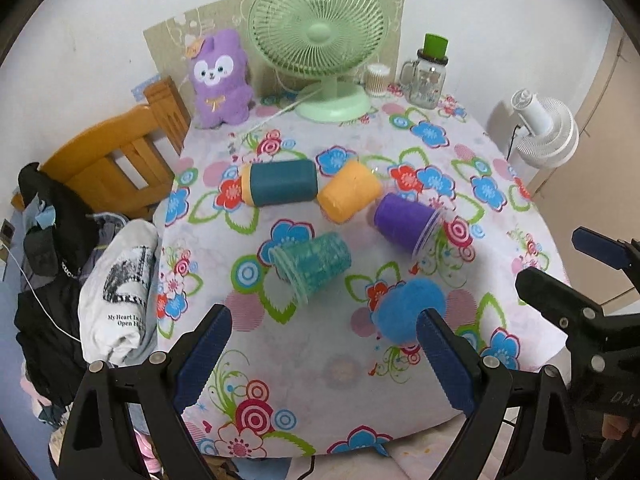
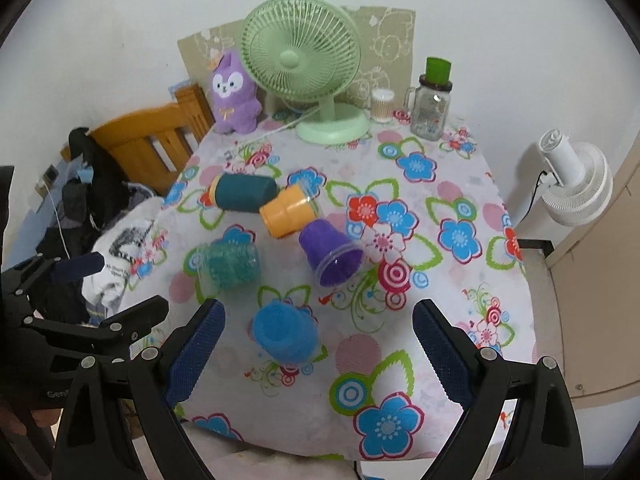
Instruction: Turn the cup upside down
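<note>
Several cups sit on the flowered table. A blue cup (image 1: 408, 312) (image 2: 285, 334) stands upside down nearest the front. A teal glittery cup (image 1: 312, 266) (image 2: 230, 264), a purple cup (image 1: 406, 220) (image 2: 330, 254), an orange cup (image 1: 350, 196) (image 2: 290, 210) and a dark teal cup (image 1: 280, 182) (image 2: 244, 192) lie on their sides. My left gripper (image 1: 324, 350) is open and empty above the front edge, just left of the blue cup. My right gripper (image 2: 318, 350) is open and empty, with the blue cup between its fingers in view; it also shows at the right of the left wrist view (image 1: 568, 276).
A green desk fan (image 1: 320, 40) (image 2: 304, 64), a purple plush toy (image 1: 220, 78) (image 2: 234, 92), a cotton-swab jar (image 1: 377, 80) and a glass mug with a green lid (image 1: 428, 76) (image 2: 434, 100) stand at the table's back. A wooden chair with clothes (image 1: 112, 168) is left. A white fan (image 2: 576, 184) is right.
</note>
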